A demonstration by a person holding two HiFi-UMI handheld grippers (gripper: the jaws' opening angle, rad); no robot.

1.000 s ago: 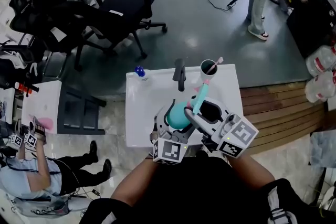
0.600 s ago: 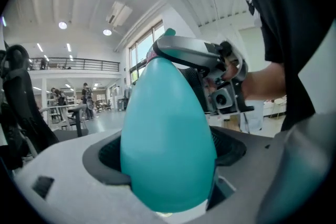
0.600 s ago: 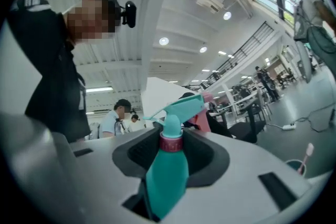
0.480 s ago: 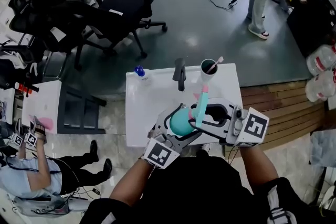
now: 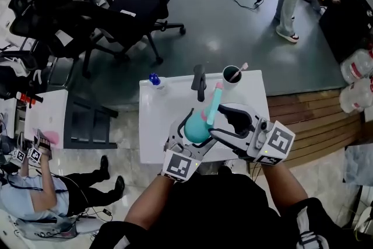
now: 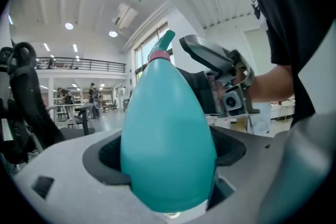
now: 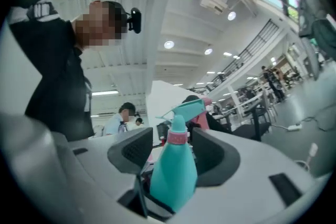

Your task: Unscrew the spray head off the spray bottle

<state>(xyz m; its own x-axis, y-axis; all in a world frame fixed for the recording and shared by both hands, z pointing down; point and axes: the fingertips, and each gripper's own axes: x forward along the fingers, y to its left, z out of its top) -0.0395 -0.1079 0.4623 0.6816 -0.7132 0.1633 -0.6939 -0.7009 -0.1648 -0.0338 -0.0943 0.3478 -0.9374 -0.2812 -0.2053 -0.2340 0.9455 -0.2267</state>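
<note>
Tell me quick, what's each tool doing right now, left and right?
Left tool: closed on the spray bottle, around its teal body.
Right tool: open, jaws have just been opening; the bottle's pink collar stands between them, ungripped.

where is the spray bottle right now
In the head view the teal spray bottle is low centre over the white table, body clamped in the left gripper, neck between the right gripper's fingers, which have just been opening.
</note>
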